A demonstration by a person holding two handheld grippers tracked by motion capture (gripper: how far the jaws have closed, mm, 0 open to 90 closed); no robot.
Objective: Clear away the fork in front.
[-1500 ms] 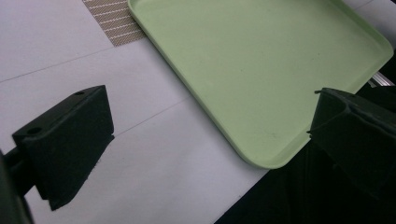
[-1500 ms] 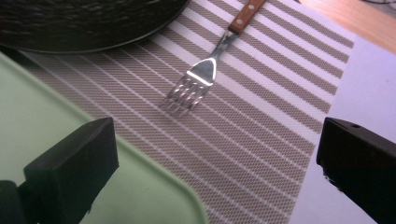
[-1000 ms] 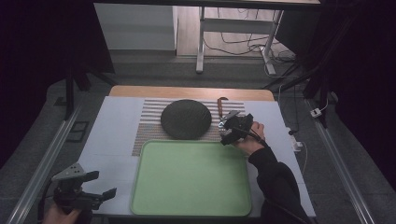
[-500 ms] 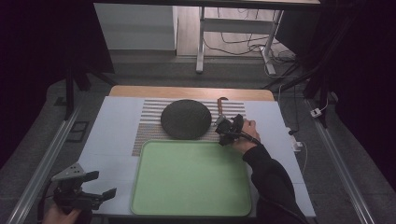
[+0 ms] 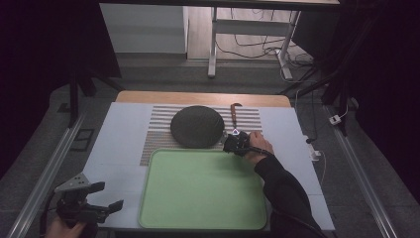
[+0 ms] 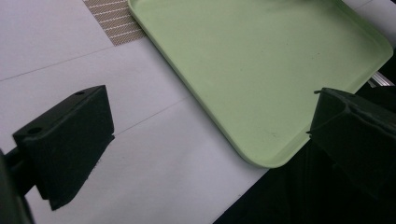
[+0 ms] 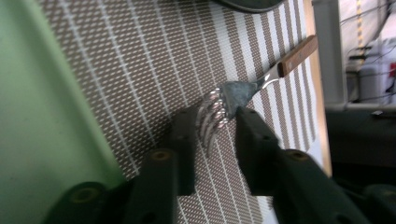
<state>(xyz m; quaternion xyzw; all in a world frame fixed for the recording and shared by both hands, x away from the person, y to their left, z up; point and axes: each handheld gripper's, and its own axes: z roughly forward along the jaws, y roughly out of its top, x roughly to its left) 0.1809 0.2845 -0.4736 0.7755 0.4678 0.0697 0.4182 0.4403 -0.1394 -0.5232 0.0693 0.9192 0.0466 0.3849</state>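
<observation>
closing since the earlier frame, right claw point(image 7: 215, 128) narrowly brackets fork point(image 7: 233, 95) tines; wooden handle extends beyond.

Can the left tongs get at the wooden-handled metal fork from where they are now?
Probably not without a long reach: the left tongs sit open at the table's near-left corner, the green plastic tray lies between, and the right tongs have just been closing around the wooden-handled metal fork.

- Dim room; surroundings beyond the table point(image 5: 124, 148) fall into near-black shadow.
- Green tray point(image 5: 203, 193) evenly, softly lit.
- Close jaws beside the fork point(image 7: 224, 105) blur.
</observation>
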